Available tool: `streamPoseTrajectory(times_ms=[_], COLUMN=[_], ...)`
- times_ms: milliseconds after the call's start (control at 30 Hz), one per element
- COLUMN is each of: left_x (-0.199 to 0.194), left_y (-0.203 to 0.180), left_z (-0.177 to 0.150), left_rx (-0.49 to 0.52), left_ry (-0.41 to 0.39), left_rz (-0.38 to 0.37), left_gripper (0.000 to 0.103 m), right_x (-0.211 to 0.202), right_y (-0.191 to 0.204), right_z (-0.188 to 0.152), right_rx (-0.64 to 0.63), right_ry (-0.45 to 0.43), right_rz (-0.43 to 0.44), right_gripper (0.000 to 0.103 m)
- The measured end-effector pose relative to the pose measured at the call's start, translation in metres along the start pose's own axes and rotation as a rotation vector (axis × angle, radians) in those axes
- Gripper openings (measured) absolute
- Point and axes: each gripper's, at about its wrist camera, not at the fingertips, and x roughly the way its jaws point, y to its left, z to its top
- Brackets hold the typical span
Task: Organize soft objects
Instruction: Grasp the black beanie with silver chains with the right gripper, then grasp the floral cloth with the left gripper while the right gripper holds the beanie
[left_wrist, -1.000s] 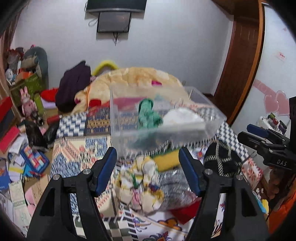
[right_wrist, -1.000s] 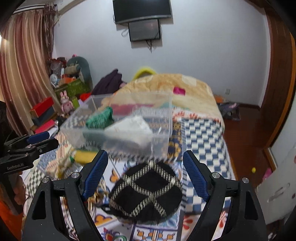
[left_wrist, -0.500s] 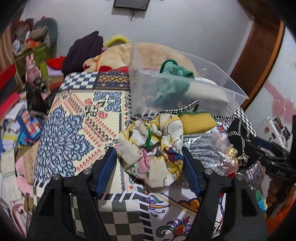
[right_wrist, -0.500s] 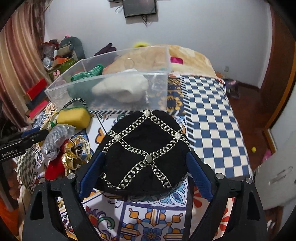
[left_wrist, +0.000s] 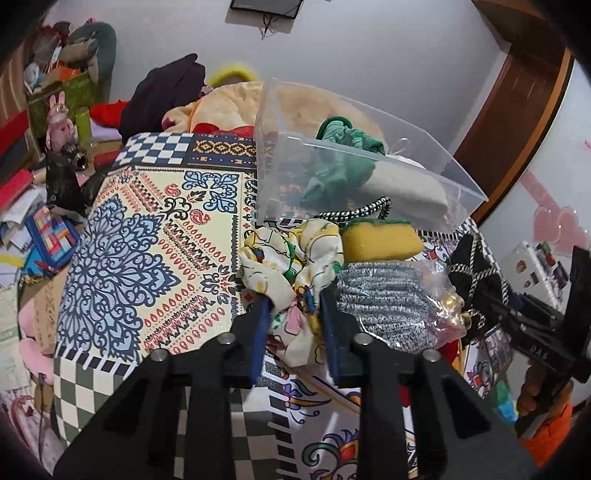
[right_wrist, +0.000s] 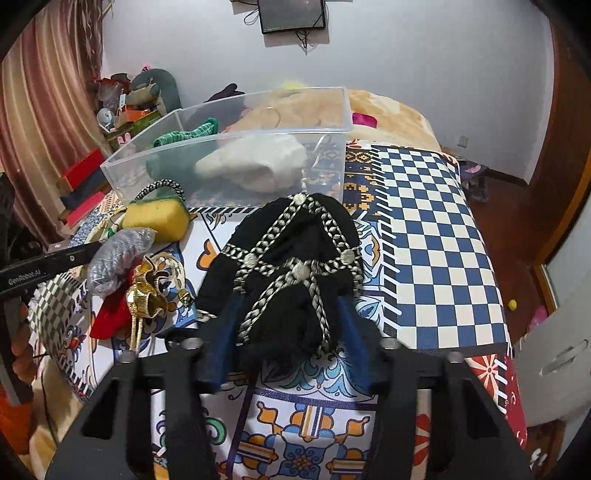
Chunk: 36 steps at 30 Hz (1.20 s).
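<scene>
Scrunchie (left_wrist: 295, 266) and black pouch (right_wrist: 291, 266) both lie on the patterned bed cover (left_wrist: 147, 240), just in front of the clear plastic bin (left_wrist: 369, 173). The left gripper (left_wrist: 293, 314) is closing, its blue fingers (left_wrist: 260, 325) squeezing the near folds of the floral scrunchie. The right gripper (right_wrist: 286, 321) is closing too, pinching the pouch (black with braided silver cord) so that it bunches up between the fingers. Inside the bin sit a green knitted thing (left_wrist: 340, 155) and a white cloth (right_wrist: 255, 166). Between the two grippers lie a yellow sponge (left_wrist: 380, 240), a silver scourer in a bag (left_wrist: 384, 306), and something gold, perhaps a ribbon (right_wrist: 144, 295), hard to tell.
</scene>
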Motion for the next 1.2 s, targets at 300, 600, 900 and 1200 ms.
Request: streamPoseTrajectory(times_ms=[300, 600, 900, 1200], left_x=[-0.028, -0.063, -0.076, -0.032], left_y=[-0.012, -0.029, -0.040, -0.009], left_z=[0.001, 0.019, 0.039, 0.020], left_rx=[0.046, 0.094, 0.142, 0.068], left_ry=[-0.067, -0.174, -0.247, -0.089], left_rz=[0.014, -0.011, 0.012, 0.042], left_gripper=[0.017, 0.014, 0.014, 0.066], right_x=[-0.014, -0.044, -0.068, -0.056], right_y=[0.004, 0.006, 0.014, 0.022], right_z=[0.006, 0.026, 0.061, 0.061], right_rx=[-0.011, -0.024, -0.036, -0.050], right_ry=[-0.047, -0.160, -0.303, -0.296], right_rz=[0.007, 0.009, 0.026, 0.052], right_gripper=[0.024, 0.023, 0.023, 0.023])
